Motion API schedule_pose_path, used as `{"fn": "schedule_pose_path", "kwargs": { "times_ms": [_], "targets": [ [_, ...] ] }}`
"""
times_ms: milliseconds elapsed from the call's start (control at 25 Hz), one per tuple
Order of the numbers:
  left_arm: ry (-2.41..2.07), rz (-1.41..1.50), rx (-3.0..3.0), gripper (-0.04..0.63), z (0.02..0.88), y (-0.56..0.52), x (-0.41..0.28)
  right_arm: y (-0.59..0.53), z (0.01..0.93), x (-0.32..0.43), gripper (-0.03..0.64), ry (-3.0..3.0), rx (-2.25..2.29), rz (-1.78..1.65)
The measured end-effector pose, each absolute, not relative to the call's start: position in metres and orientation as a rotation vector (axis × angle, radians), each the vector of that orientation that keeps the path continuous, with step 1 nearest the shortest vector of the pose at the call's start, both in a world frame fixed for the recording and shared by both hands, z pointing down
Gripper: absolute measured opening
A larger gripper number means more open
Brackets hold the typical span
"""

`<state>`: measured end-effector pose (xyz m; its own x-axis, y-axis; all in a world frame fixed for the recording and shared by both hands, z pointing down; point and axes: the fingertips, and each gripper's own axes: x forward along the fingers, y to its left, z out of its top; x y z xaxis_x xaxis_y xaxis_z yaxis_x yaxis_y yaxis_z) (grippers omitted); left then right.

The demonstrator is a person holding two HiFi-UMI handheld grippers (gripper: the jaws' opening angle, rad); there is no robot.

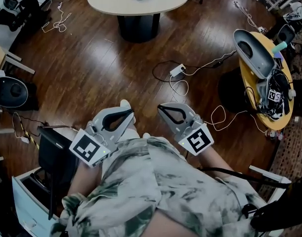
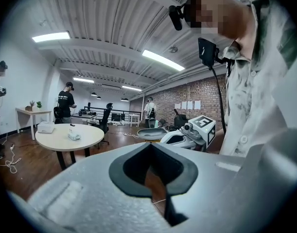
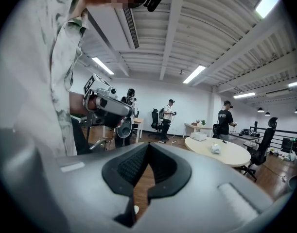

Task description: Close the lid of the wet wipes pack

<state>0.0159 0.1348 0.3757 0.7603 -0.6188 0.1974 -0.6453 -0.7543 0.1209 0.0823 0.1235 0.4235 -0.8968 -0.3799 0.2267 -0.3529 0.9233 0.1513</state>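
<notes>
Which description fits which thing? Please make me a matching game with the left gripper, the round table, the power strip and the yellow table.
1 left gripper
2 round table
3 power strip
4 yellow table

A white, lying on the wooden floor among cables
B jaws shut, nothing between them
C pale top, straight ahead
D far right, cluttered

Pairs: 1-B, 2-C, 3-A, 4-D.

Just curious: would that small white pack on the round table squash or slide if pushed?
Probably squashy: the white pack looks lumpy, not boxy. Likely light, being small on the round table, so it may slide on that smooth top.
</notes>
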Motion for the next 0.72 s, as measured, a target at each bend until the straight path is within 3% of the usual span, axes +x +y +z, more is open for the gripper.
{"fn": "schedule_pose_path", "kwargs": {
  "times_ms": [720],
  "targets": [
    [-0.848, 0.191, 2.845, 0.002, 0.384, -0.082, -0.069, -0.089, 0.417, -0.005, 0.006, -2.756, 0.702, -0.171]
  ]
}}
